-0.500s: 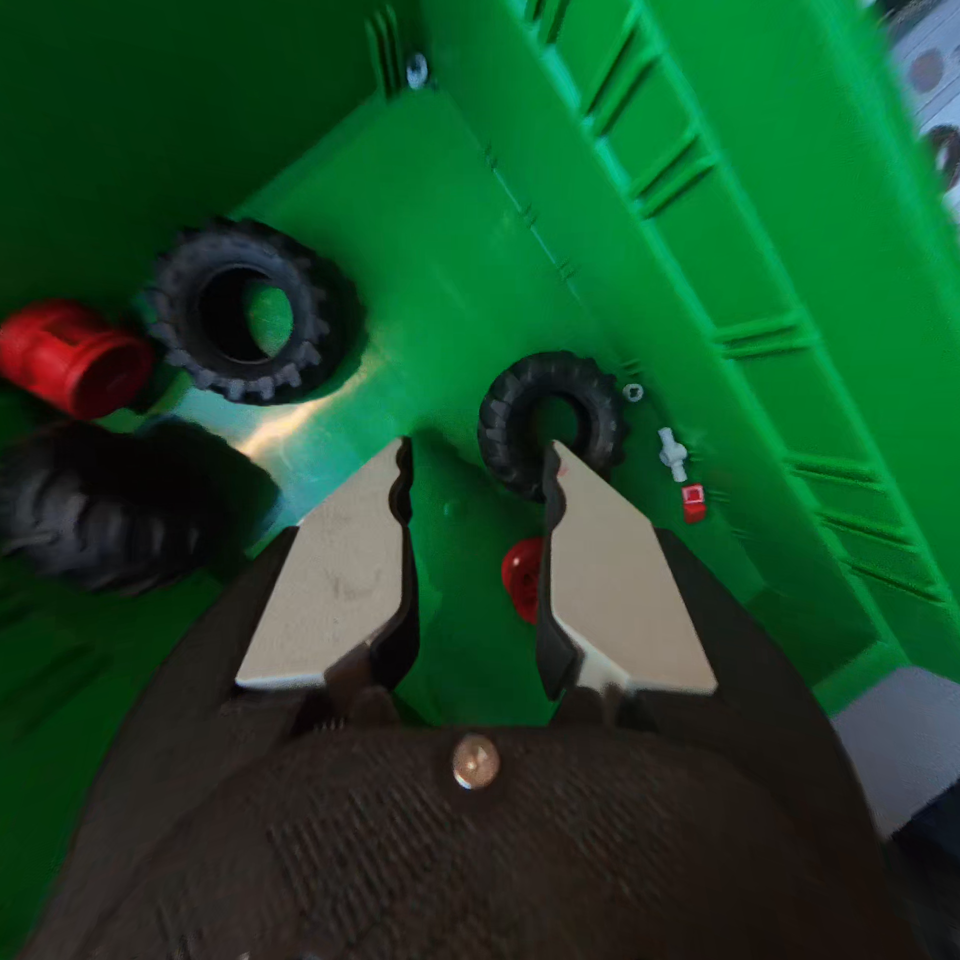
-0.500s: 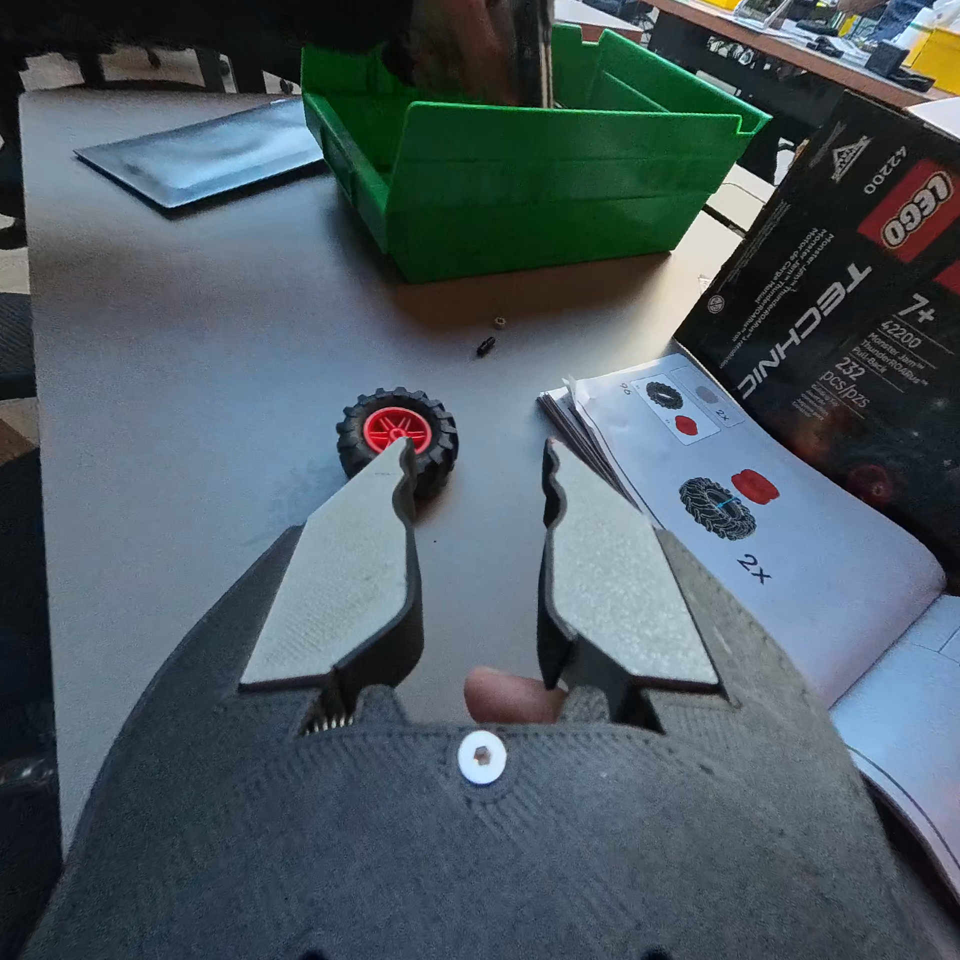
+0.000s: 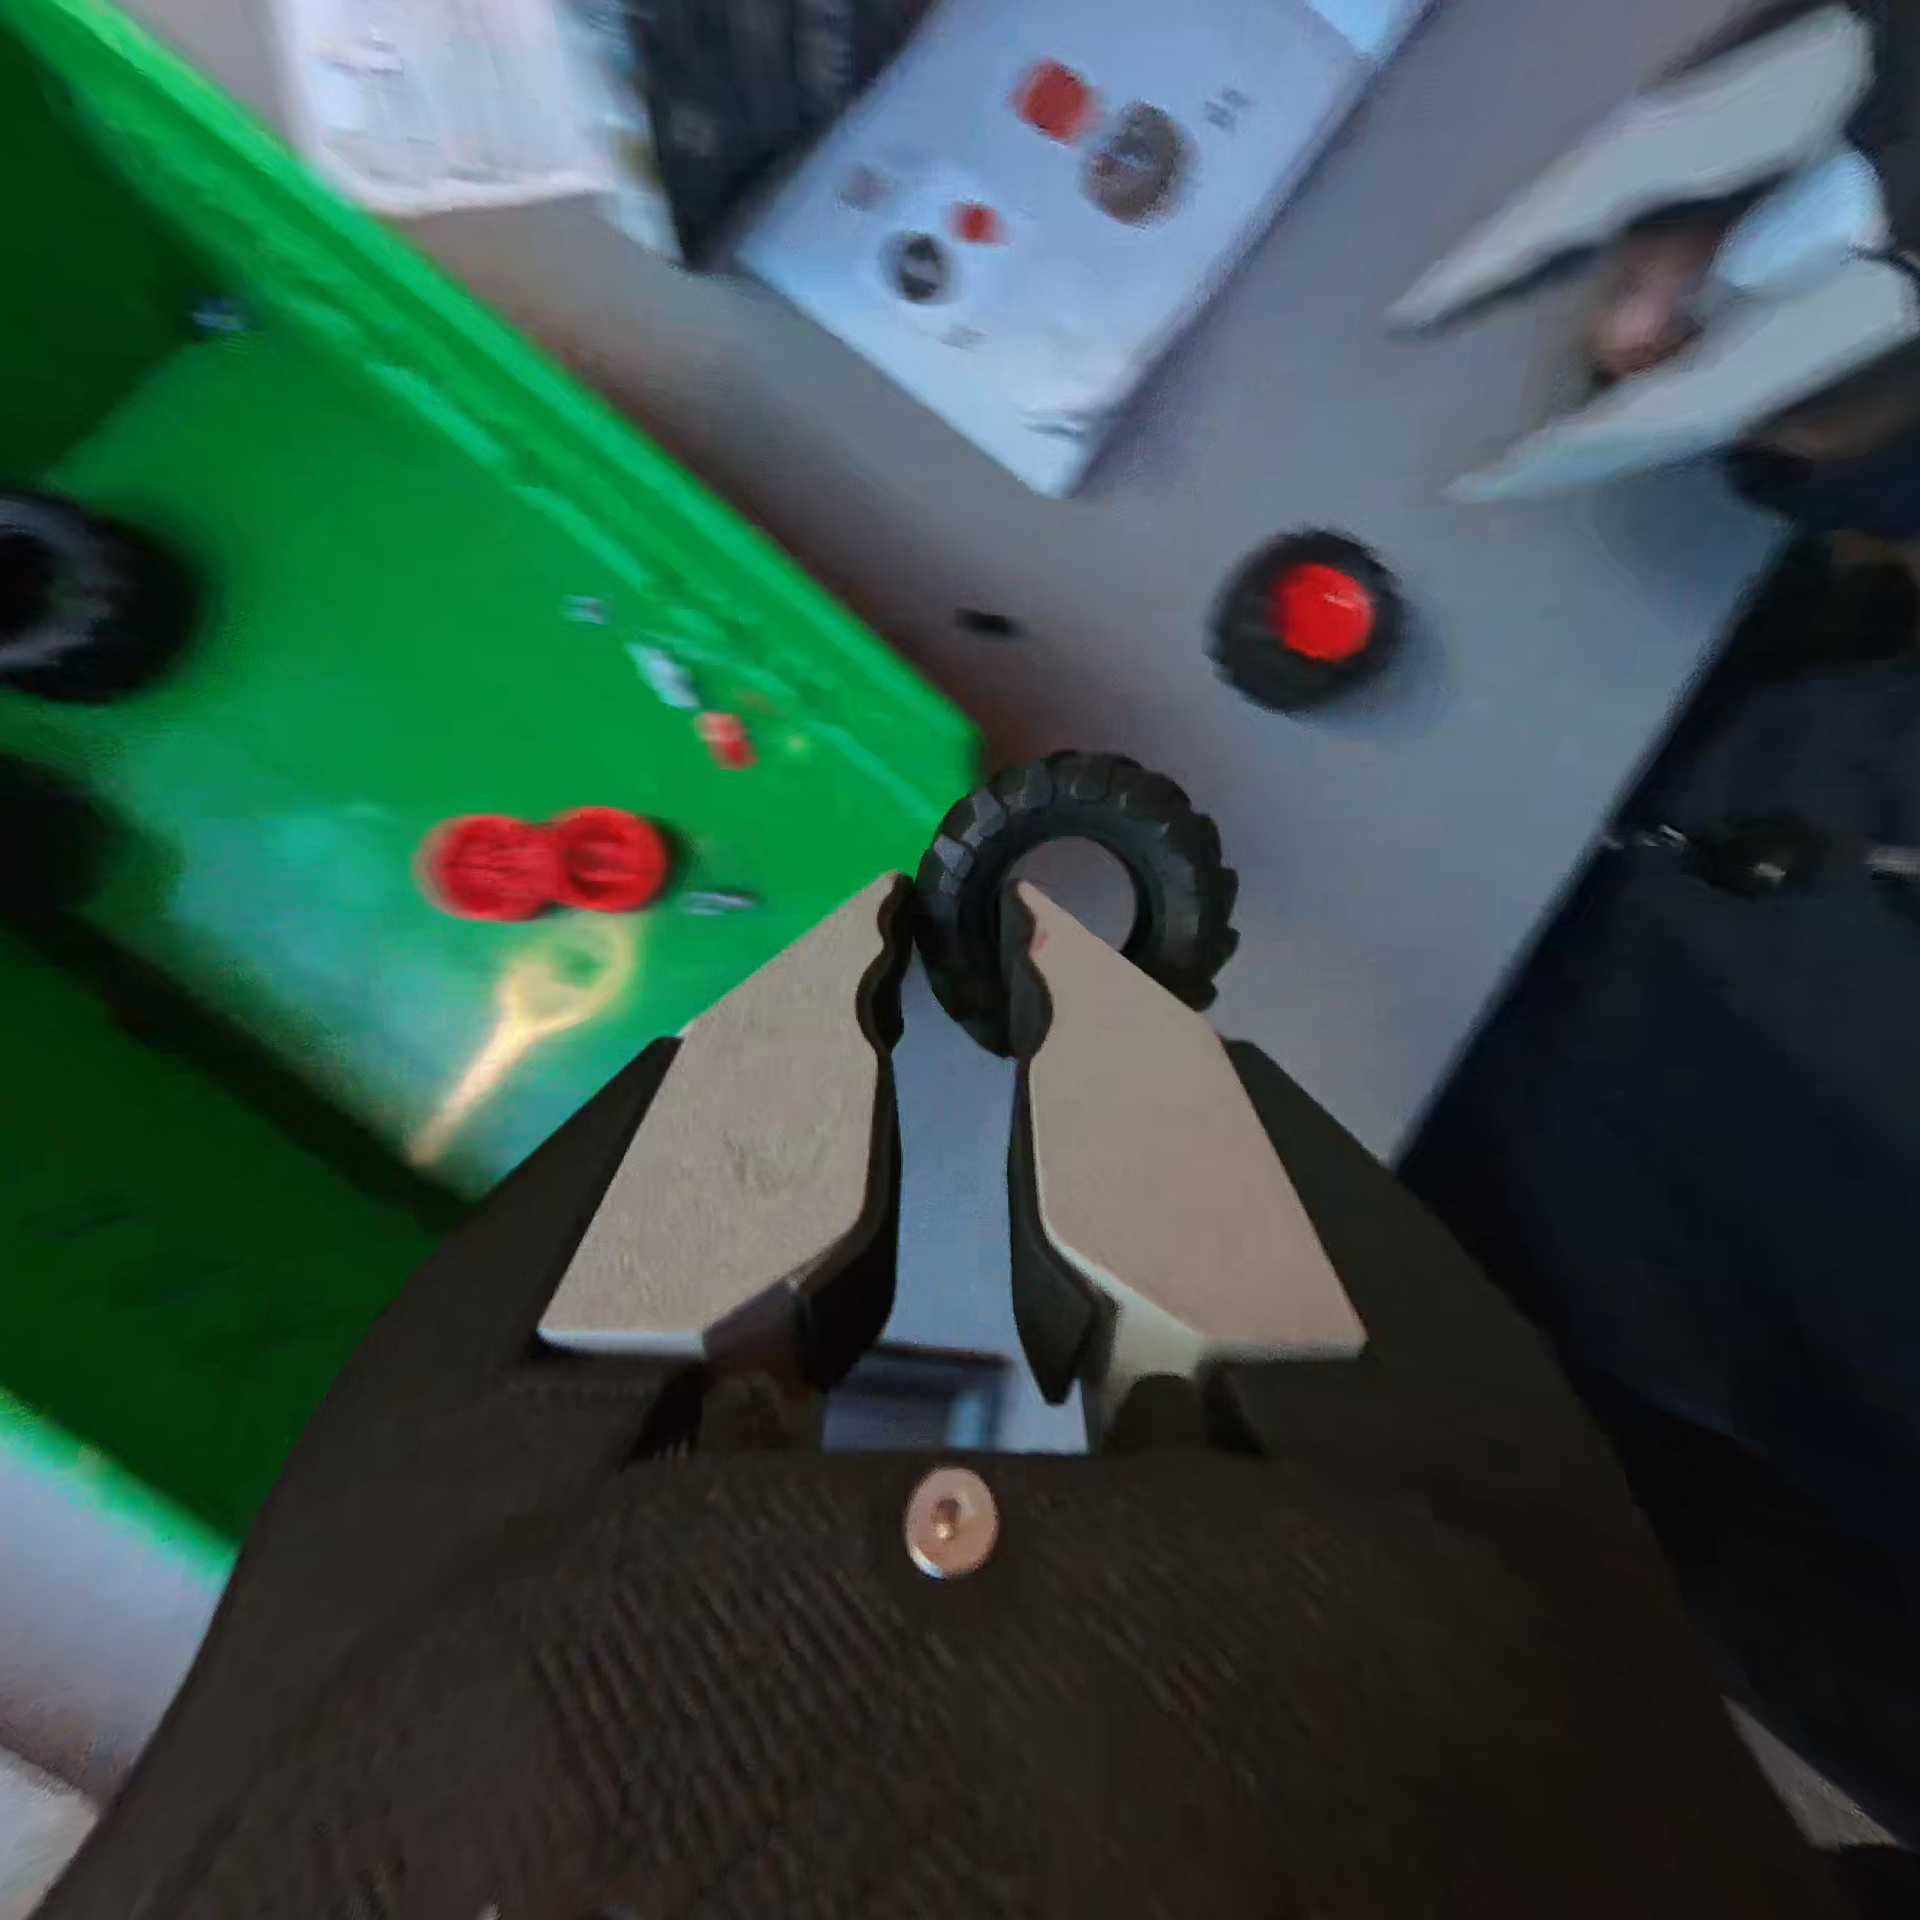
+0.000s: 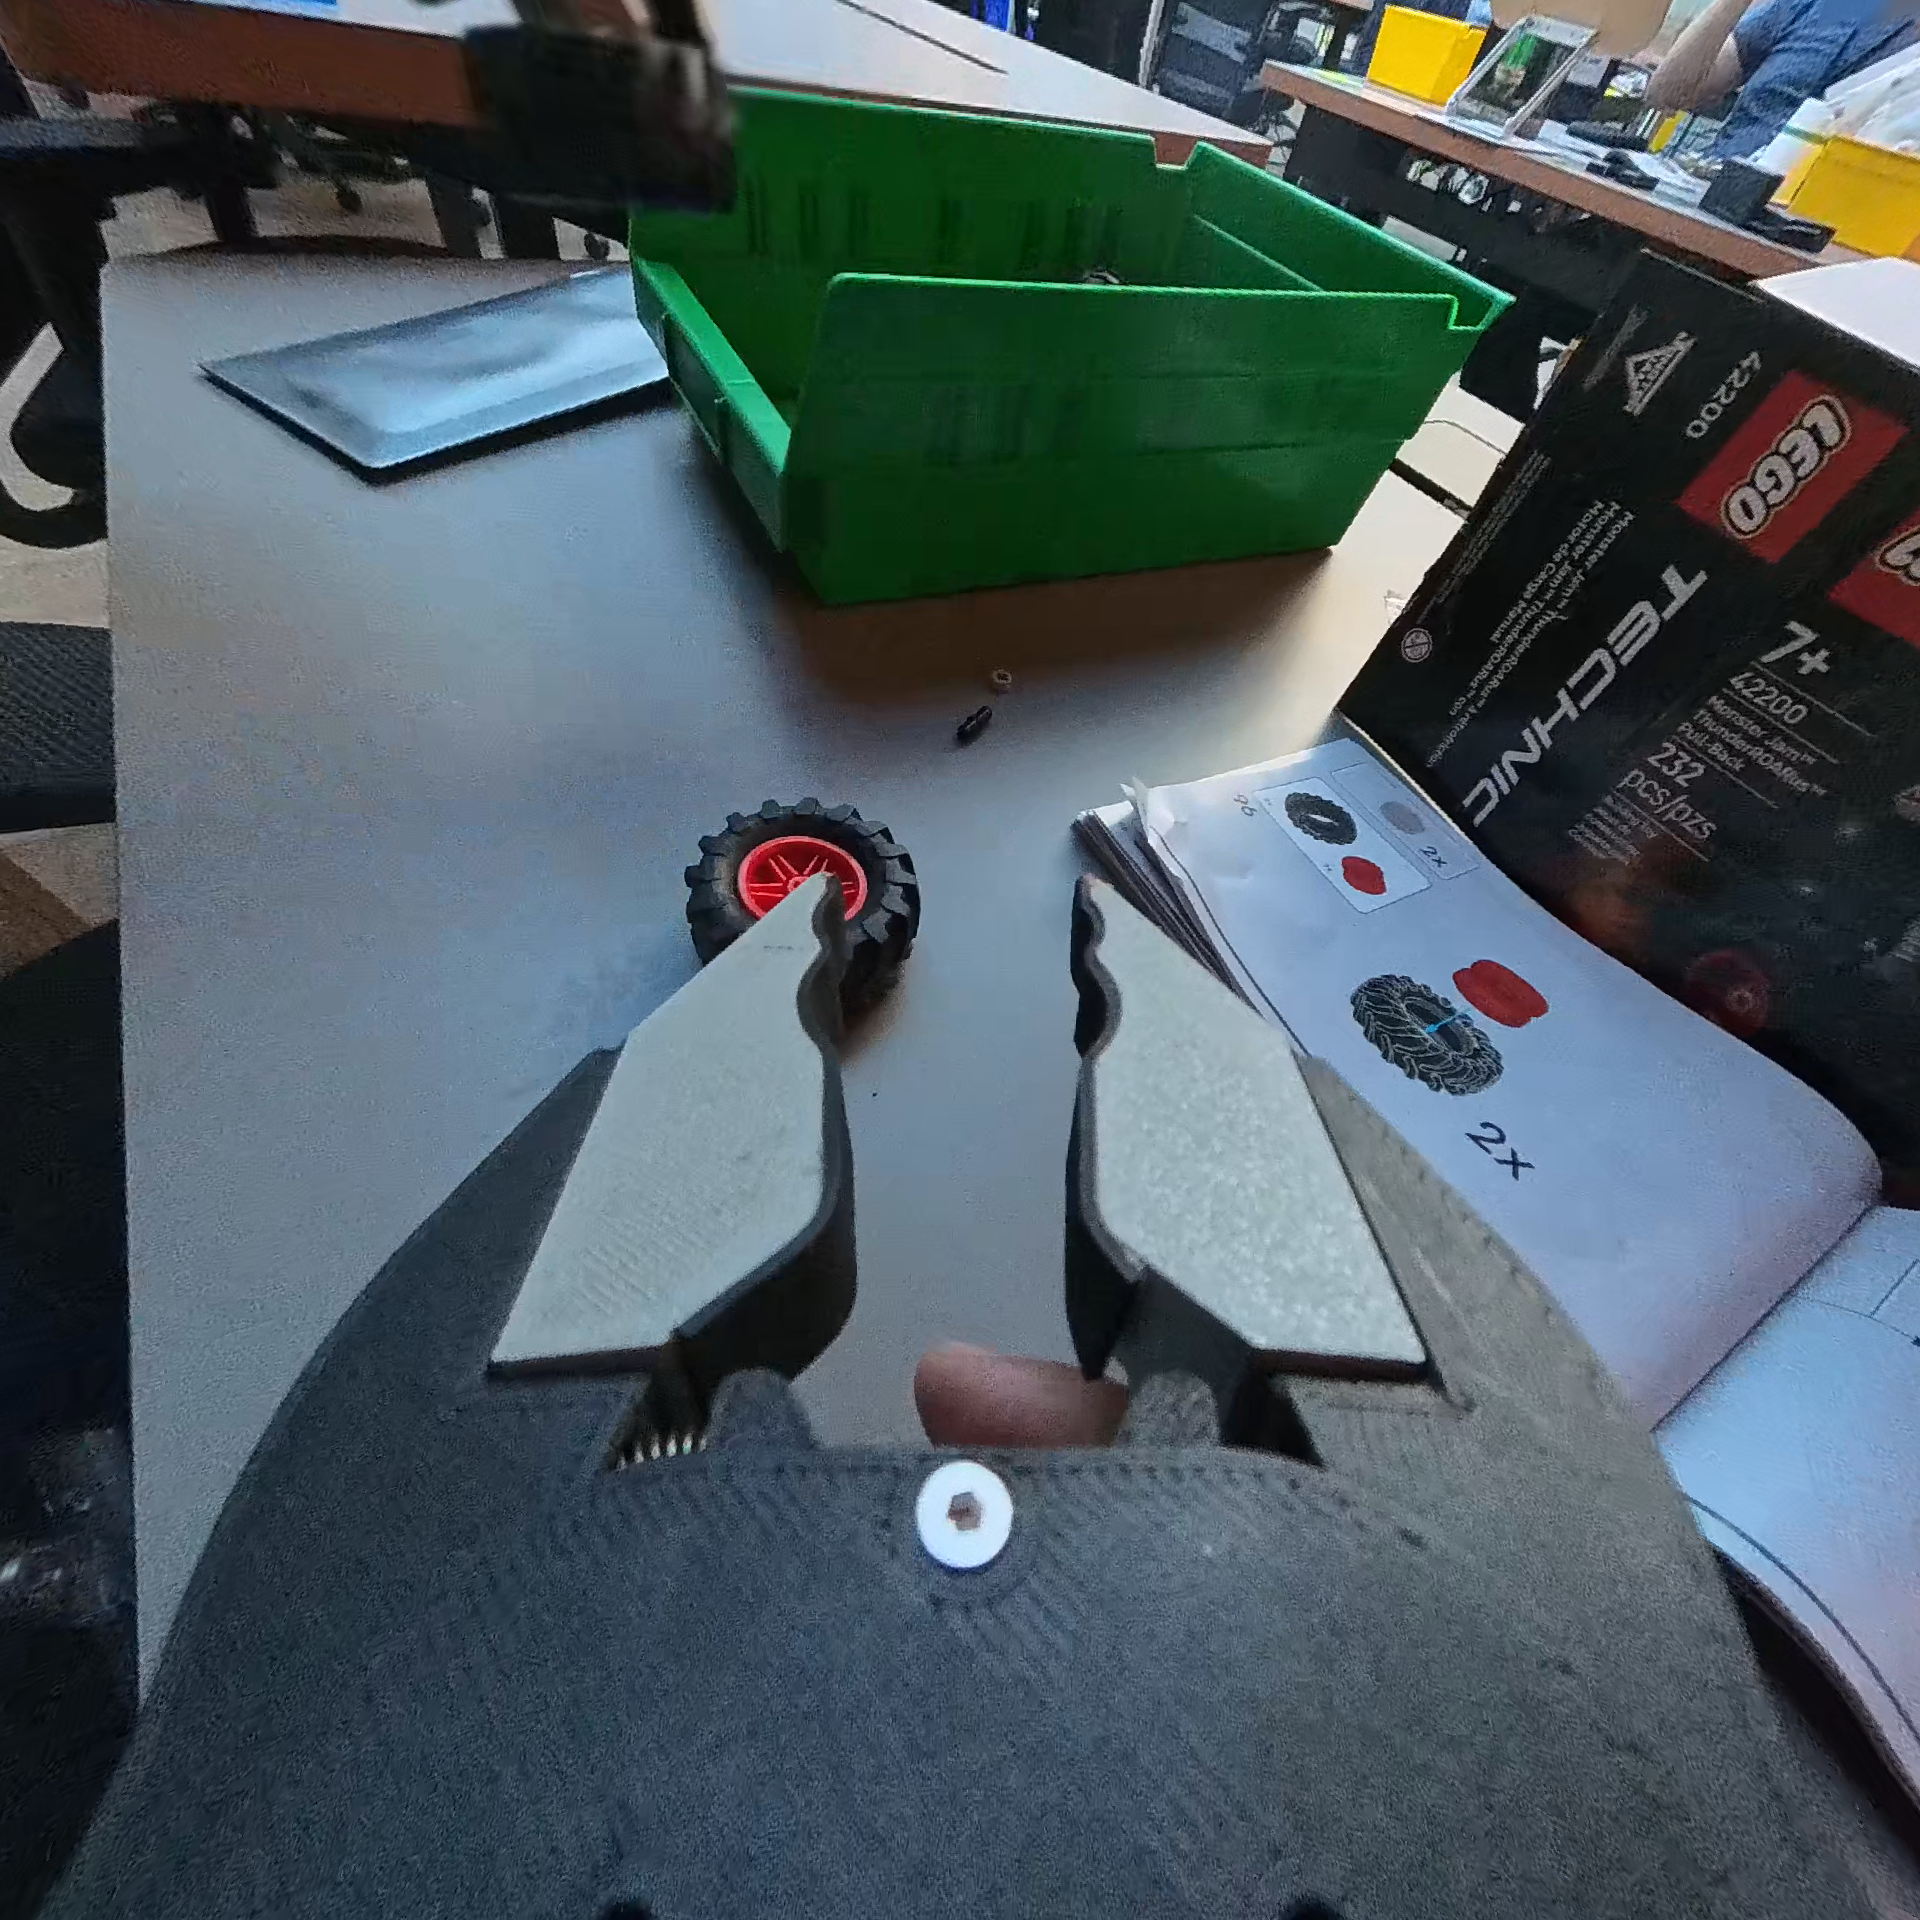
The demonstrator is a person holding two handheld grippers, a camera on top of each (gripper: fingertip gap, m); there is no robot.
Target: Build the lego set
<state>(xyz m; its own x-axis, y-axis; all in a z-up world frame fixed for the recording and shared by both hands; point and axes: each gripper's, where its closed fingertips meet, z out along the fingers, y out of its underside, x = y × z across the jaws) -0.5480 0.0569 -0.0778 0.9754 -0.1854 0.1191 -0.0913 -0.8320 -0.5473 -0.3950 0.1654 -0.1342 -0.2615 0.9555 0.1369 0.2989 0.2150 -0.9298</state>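
My left gripper point(image 3: 956, 909) is shut on a small black tyre point(image 3: 1143, 831), pinching one side of its ring, and holds it in the air above the near edge of the green bin point(image 3: 364, 499). It shows blurred at the top left of the right wrist view point(image 4: 603, 94). A red hub point(image 3: 545, 862) and larger black tyres point(image 3: 62, 603) lie in the bin. A finished wheel, black tyre on red hub point(image 4: 805, 883), lies on the grey table point(image 4: 416, 727). My right gripper point(image 4: 951, 914) is open and empty just beside that wheel.
The open instruction booklet point(image 4: 1455, 1039) and the black set box point(image 4: 1683, 644) lie on the right. A small black pin point(image 4: 974, 724) and a tiny tan piece point(image 4: 1001, 680) lie before the green bin point(image 4: 1039, 447). A dark flat sheet point(image 4: 436, 364) lies at the back left. The left gripper's tips are roughly 20 cm from the right gripper's. The red hub point(image 3: 545, 862) sits 15 cm or so from the ends of my left fingers.
My left gripper has shut on the small black tyre and lifted it out of the bin toward the table. My right gripper has barely moved.
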